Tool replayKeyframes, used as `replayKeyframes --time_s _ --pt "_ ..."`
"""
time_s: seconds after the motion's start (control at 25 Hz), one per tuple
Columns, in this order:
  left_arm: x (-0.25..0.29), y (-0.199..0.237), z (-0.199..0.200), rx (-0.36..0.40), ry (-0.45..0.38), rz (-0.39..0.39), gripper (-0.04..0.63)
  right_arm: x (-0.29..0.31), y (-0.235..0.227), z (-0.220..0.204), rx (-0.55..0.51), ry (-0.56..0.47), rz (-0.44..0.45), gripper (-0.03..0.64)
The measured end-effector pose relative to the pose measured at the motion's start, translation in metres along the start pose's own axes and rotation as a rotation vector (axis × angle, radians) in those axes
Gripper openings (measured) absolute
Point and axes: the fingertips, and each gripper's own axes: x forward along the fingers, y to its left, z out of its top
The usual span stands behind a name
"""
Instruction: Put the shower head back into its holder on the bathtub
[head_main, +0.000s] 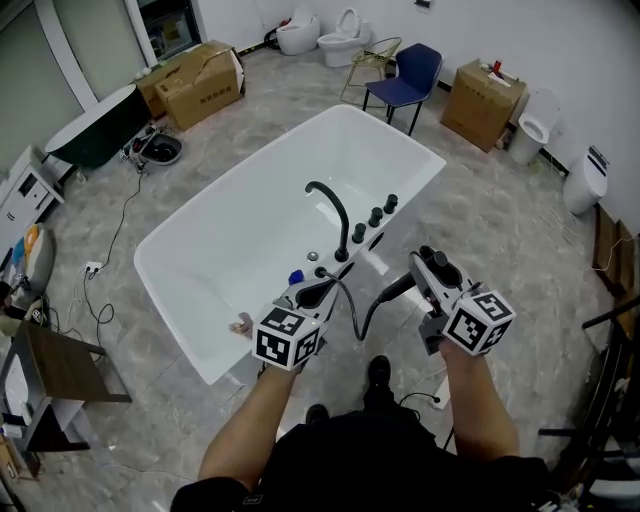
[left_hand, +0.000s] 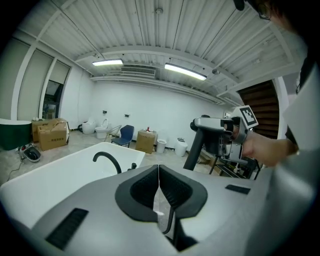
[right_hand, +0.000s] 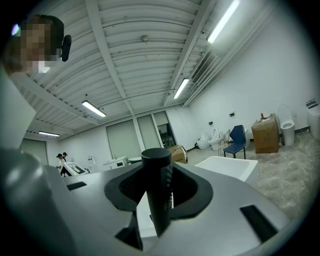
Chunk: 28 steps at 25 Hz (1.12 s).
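1. Standing nearly upright, the black shower head (right_hand: 157, 192) is clamped between the jaws of the right gripper (head_main: 422, 272). Its round top end pokes just above the jaws.
2. Its long axis slants a little. Below the jaws the handle leans down toward the left gripper (left_hand: 159, 172), and the hose (head_main: 358, 318) joins its lower end.
3. The shower head hangs in the air beside the tub's near corner, just right of the left gripper and clear of the rim.
4. The hose loops low between the two grippers, then climbs to the tub rim just ahead of the left gripper.
5. The left gripper is clenched, its pads meeting with nothing visible between them. The hose passes just beneath.
6. The white bathtub (head_main: 225, 255) stretches away ahead of both grippers. A curved black faucet (head_main: 335, 215) and a row of black knobs (head_main: 375, 215) stand on the rim ahead of the left gripper.
7. Grey marbled floor tiles (head_main: 500, 220) surround the tub.
8. Well beyond the grippers, a blue chair (head_main: 408, 75), cardboard boxes (head_main: 200, 80) and toilets (head_main: 345, 38) stand near the white walls.
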Motion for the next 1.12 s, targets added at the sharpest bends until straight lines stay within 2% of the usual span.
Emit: replayKeyframes --time_s 0.24,0.52,0.72,1.12 --pt "0.062 0.005 0.019 -0.036 0.011 0.051 0.017 0.031 -0.061 0.028 -0.014 0.020 0.079 0.129" --pt "0.089 0.033 0.044 -0.077 -0.023 0.185 0.017 0.065 -0.096 0.049 -0.005 0.046 0.200 0.129" --pt "0.081 0.059 0.058 -0.074 -0.044 0.271 0.017 0.095 -0.094 0.057 0.000 0.064 0.274 0.127" --pt "0.028 0.118 0.076 -0.089 -0.114 0.361 0.017 0.161 -0.035 0.079 -0.036 0.048 0.364 0.127"
